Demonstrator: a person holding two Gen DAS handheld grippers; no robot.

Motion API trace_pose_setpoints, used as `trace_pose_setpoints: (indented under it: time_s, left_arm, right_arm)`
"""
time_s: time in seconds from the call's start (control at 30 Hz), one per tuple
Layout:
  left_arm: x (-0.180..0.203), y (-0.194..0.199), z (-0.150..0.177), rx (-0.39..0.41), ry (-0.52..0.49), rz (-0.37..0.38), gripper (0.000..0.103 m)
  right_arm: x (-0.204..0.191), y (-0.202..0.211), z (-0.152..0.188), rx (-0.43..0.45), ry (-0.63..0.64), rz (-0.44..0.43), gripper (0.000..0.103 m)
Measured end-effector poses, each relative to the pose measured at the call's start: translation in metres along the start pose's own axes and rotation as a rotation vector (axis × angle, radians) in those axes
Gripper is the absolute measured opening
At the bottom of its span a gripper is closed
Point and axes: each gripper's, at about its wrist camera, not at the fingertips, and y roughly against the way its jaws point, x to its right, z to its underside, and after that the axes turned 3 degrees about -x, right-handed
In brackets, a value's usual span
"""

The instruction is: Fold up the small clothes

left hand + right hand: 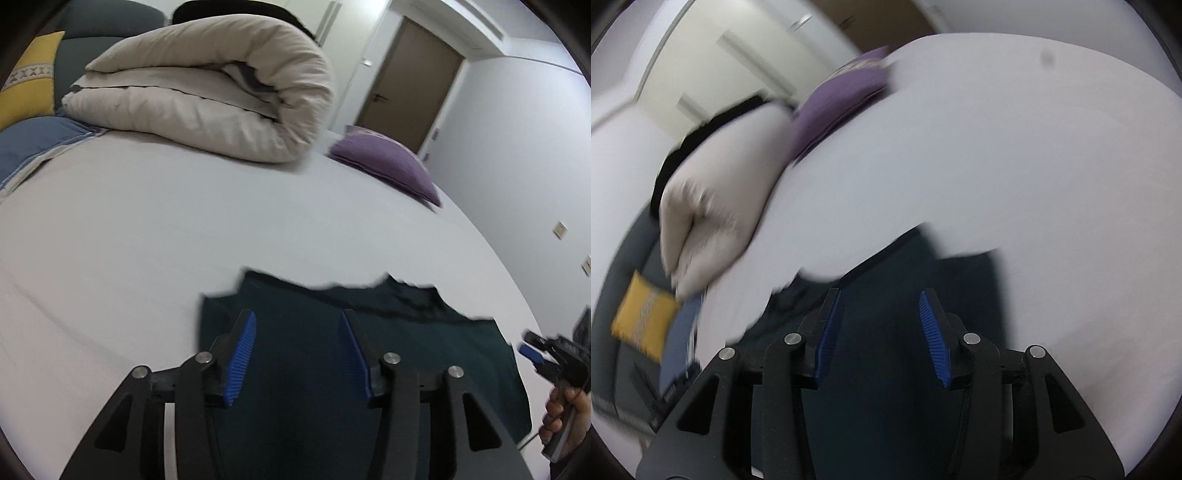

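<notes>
My left tool (298,354) hangs just above the dark green garment (388,369), its two blue pads spread apart with nothing pinched between them; the cloth shows in the gap but the pads do not press on it. The garment lies flat on the white bed (147,240), near the edge closest to me, with its ragged far hem pointing toward the rolled beige duvet (207,92). That duvet sits well beyond the garment, at the far side of the bed. Beside the duvet, toward the door (410,85), lies a purple cushion (388,162). On the duvet's other side a yellow pillow (29,81) leans against the dark headboard, with a blue blanket (33,147) just below it.

My right tool (881,332) also stands spread over the garment (886,406), pads apart and gripping nothing. In the left wrist view I see that same right tool (532,349) at the garment's right edge, my hand (565,417) wrapped round its handle.

The right wrist view is smeared by motion, so the garment's outline there is only roughly readable; it seems to reach out past the pads onto the bed sheet (997,166). The duvet (716,206), purple cushion (842,99) and yellow pillow (642,321) all appear off to the garment's left in that view, well apart from it.
</notes>
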Motion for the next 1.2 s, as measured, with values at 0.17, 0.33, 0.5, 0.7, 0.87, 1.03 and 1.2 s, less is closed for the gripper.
trace_pose_setpoints:
  time_s: [0.17, 0.33, 0.5, 0.7, 0.87, 1.03, 1.2]
  left_arm:
    - [-0.004, -0.020, 0.022, -0.062, -0.024, -0.050, 0.052]
    - [-0.038, -0.031, 0.030, -0.096, 0.045, -0.038, 0.047]
    - [-0.035, -0.016, 0.028, -0.092, 0.082, -0.014, 0.048]
    - [-0.005, -0.013, 0.038, -0.100, -0.012, -0.006, 0.050]
    - [-0.010, -0.027, 0.046, -0.134, -0.040, -0.039, 0.050]
    - [-0.009, -0.028, 0.046, -0.137, -0.067, -0.051, 0.051]
    - [-0.010, -0.026, 0.046, -0.137, -0.058, -0.044, 0.051]
  right_arm:
    - [-0.015, -0.009, 0.034, -0.019, 0.116, 0.131, 0.042]
    - [0.033, 0.009, 0.059, 0.008, 0.065, 0.189, 0.037]
    - [0.040, 0.050, 0.070, 0.089, 0.009, 0.149, 0.039]
    - [0.002, 0.062, 0.089, 0.128, 0.142, 0.251, 0.039]
    - [0.011, 0.050, 0.102, 0.050, 0.135, 0.329, 0.040]
    - [0.031, 0.057, 0.117, 0.029, 0.094, 0.309, 0.023]
    - [0.032, 0.068, 0.123, 0.041, 0.095, 0.311, 0.015]
